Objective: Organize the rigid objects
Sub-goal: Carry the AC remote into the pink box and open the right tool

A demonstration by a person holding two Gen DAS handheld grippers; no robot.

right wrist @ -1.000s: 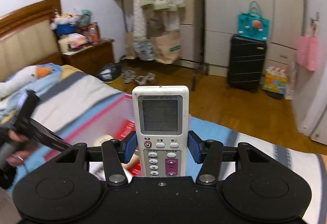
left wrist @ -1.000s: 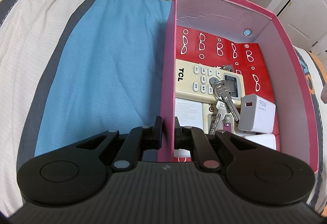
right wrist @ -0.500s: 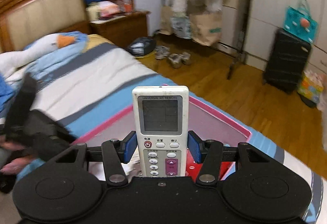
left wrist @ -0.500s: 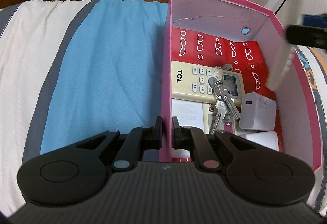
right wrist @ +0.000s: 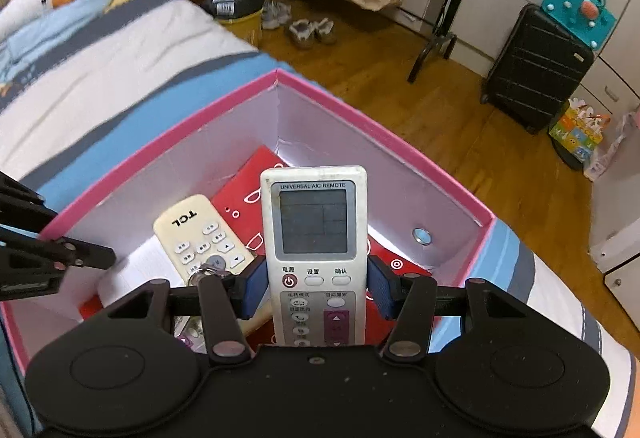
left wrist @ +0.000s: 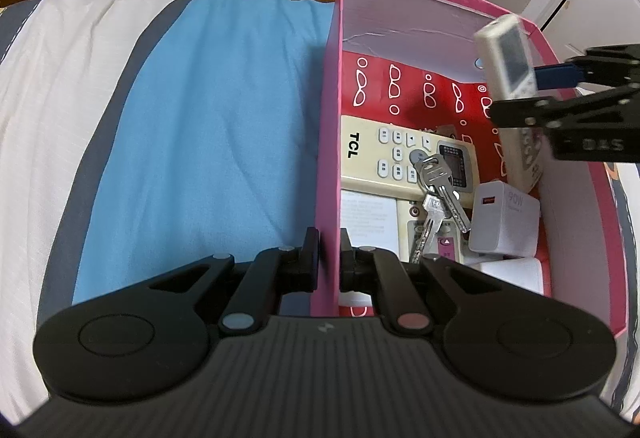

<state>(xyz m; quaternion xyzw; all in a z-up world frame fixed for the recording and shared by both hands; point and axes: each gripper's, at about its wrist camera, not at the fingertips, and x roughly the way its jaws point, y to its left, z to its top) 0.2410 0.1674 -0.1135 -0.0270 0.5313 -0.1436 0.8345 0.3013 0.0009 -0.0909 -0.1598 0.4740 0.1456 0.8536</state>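
A pink box (left wrist: 326, 158) stands on the striped bed. My left gripper (left wrist: 329, 258) is shut on its near left wall. My right gripper (right wrist: 316, 290) is shut on a white universal A/C remote (right wrist: 316, 238) and holds it tilted over the box's right side; the remote also shows in the left wrist view (left wrist: 510, 70). Inside the box lie a cream TCL remote (left wrist: 384, 158), a bunch of keys (left wrist: 438, 190), a white 90W charger (left wrist: 504, 218) and another remote partly hidden under them.
The bed's blue and white cover (left wrist: 180, 118) spreads left of the box. A plush goose (right wrist: 44, 2) lies at the bed's head. Beyond the bed are wooden floor, shoes (right wrist: 304, 26), a black suitcase (right wrist: 536, 66) and a clothes rack.
My right gripper has swung down with the white remote, from beside the box to over its inside. The left gripper stays clamped on the box wall.
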